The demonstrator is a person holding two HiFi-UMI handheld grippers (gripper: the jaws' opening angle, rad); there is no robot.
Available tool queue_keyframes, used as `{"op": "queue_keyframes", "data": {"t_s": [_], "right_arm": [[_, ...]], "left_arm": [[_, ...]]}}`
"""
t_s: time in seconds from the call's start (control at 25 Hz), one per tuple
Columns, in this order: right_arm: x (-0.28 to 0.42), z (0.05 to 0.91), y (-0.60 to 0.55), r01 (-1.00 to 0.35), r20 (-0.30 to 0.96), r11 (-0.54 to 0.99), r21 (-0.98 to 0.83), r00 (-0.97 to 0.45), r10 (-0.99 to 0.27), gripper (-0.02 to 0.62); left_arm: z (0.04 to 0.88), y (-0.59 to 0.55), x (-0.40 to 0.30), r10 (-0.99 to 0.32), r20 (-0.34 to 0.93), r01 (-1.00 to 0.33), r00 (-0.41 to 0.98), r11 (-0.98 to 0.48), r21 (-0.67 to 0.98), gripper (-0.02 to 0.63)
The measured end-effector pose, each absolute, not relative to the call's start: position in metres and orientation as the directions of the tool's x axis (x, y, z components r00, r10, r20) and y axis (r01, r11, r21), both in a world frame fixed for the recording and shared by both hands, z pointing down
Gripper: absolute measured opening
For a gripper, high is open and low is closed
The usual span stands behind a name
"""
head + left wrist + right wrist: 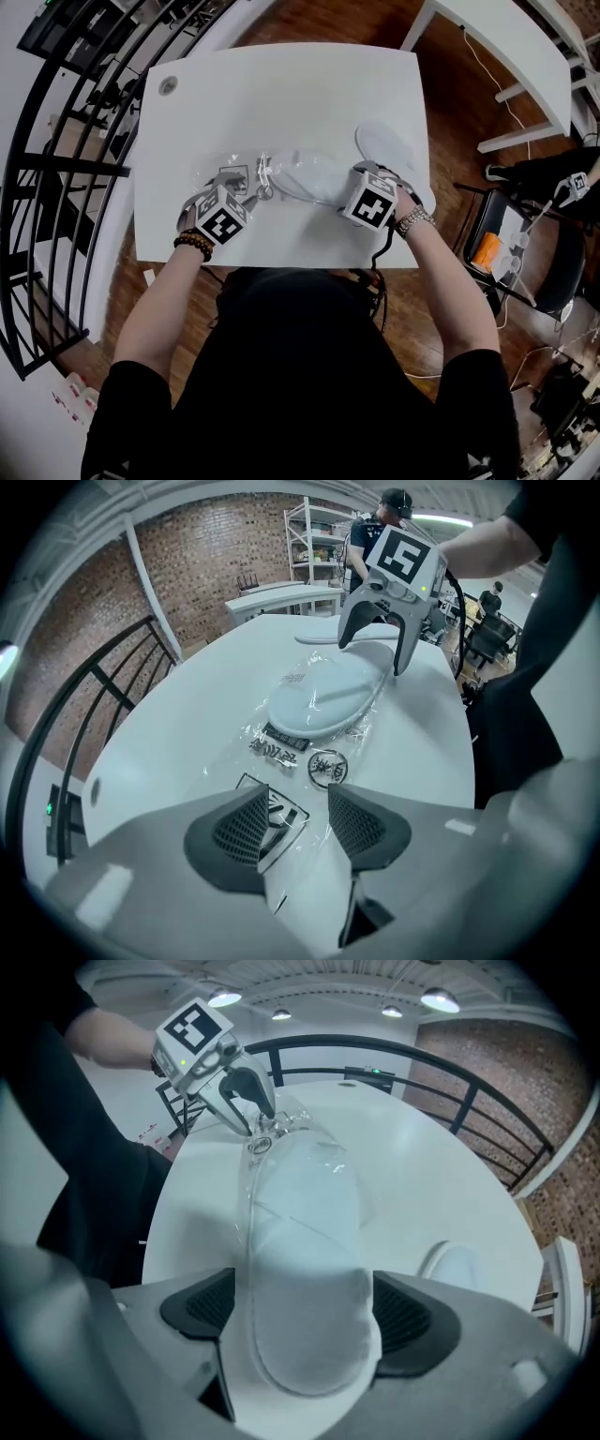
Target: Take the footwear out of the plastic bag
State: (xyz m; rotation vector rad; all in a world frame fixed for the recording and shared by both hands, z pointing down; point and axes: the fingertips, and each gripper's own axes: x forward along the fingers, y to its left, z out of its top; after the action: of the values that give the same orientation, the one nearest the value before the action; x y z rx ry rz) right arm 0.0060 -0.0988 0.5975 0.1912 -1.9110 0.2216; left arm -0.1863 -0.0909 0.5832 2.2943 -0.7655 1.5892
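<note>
1. The right gripper point(305, 1316) is closed on the right end of a white slipper point(305, 1241), with a pad against each side.
2. The left gripper point(298, 808) has its jaws spread. The printed left end of the plastic bag point(281, 752) lies between them, unpinched.
3. The slipper lies lengthwise between the grippers, its left part still inside the bag.
4. The bag rests on the near half of the white table point(281, 84).
5. A second slipper point(386, 145) lies bare on the table, far right of the first.

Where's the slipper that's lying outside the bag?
The loose slipper lies on the white table, right side in the head view, just beyond the right gripper and the bagged slipper.
</note>
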Motion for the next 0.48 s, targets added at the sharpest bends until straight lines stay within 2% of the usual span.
{"op": "queue_keyframes", "data": {"t_s": [0.36, 0.48], "right_arm": [[0.0061, 0.5973, -0.1013, -0.24, 0.937, 0.969, -0.065, -0.348, -0.024, 0.429], [0.007, 0.5952, -0.1004, -0.241, 0.935, 0.969, -0.059, -0.354, -0.031, 0.376]], "left_arm": [[0.5863, -0.0922, -0.1881, -0.272, 0.923, -0.549, 0.273, -0.832, -0.083, 0.215], [0.5866, -0.092, -0.1882, -0.27, 0.923, -0.549, 0.273, -0.832, -0.081, 0.215]]}}
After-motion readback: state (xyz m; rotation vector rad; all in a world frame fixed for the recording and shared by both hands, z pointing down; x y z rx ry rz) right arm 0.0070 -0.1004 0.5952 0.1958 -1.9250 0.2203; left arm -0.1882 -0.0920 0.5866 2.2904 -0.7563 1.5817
